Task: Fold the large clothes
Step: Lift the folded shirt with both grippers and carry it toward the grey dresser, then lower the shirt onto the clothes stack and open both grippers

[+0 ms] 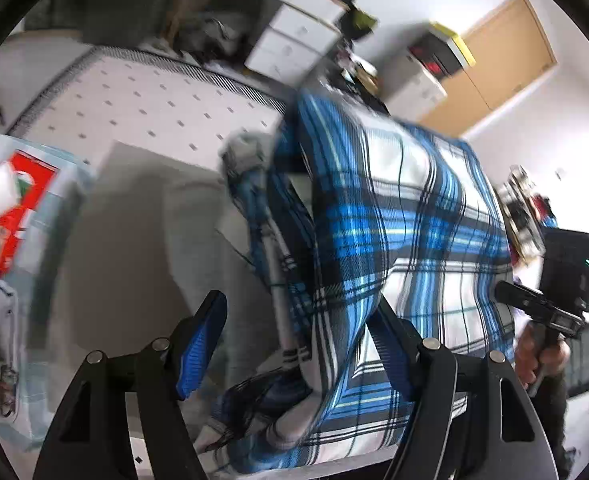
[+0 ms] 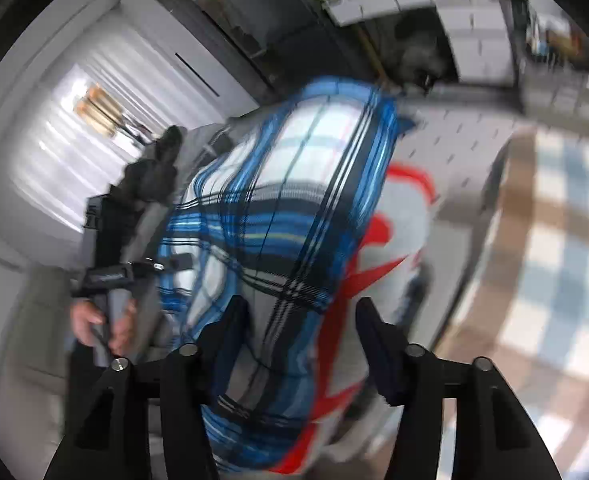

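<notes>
Left claw (image 1: 300, 346): your fingers stand spread, blue pads showing, with the plaid shirt (image 1: 394, 240) hanging between them; whether any cloth is caught cannot be told.

Right claw (image 2: 302, 344): spread likewise, the same plaid shirt (image 2: 278, 208) draped between and over its fingers.

Shirt: blue, white and black check, lifted and blurred, above the dotted mattress (image 1: 142, 100).

Beyond: red-and-white fabric (image 2: 390, 232) just behind the shirt; white drawer unit (image 1: 294, 32) near the bed.
</notes>
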A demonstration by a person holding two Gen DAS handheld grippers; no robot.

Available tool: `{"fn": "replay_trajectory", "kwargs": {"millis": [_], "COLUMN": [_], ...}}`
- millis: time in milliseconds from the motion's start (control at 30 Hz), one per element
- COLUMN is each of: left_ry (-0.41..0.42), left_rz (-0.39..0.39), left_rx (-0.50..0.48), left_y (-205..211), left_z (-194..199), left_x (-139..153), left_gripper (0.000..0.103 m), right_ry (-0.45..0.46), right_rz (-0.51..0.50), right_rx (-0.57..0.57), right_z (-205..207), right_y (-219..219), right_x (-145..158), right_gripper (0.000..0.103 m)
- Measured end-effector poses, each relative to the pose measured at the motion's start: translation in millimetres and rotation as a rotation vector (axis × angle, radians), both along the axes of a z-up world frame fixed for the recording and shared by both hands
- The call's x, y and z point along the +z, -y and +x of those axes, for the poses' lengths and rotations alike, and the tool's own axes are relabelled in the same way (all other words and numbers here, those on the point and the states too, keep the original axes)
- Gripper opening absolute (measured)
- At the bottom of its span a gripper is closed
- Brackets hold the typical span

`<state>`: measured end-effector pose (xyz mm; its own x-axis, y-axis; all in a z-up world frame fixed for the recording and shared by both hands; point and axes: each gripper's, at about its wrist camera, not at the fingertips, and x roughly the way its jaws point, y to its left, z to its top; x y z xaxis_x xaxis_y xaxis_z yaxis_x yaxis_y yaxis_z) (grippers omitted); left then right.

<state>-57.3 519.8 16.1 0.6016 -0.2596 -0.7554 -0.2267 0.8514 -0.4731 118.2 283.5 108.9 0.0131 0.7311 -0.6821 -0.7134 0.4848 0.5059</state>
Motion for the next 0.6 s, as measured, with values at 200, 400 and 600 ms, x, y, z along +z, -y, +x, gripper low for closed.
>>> {"fn": "replay_trajectory", "kwargs": {"millis": [200, 400, 600], "left_ry": [0.135, 0.308, 0.165], "left_rz": [0.058, 0.223, 0.121], "left_rx": [0.114, -0.189, -0.18], "left_y": [-1, 65, 48], "left_z": [-6, 2, 50], "left_x": [36, 32, -37], "left_gripper": [0.068, 0.068, 0.068], "right_ry": [0.283, 0.243, 0.267], "right_rz": [0.017, -0.082, -0.295], "right_rx": [-0.049, 0.059, 0.01], "right_z": [-5, 1, 13], "right_y": [-6, -81, -120], "right_x": [64, 58, 13], "right_gripper": [0.069, 0.073, 0.072]}}
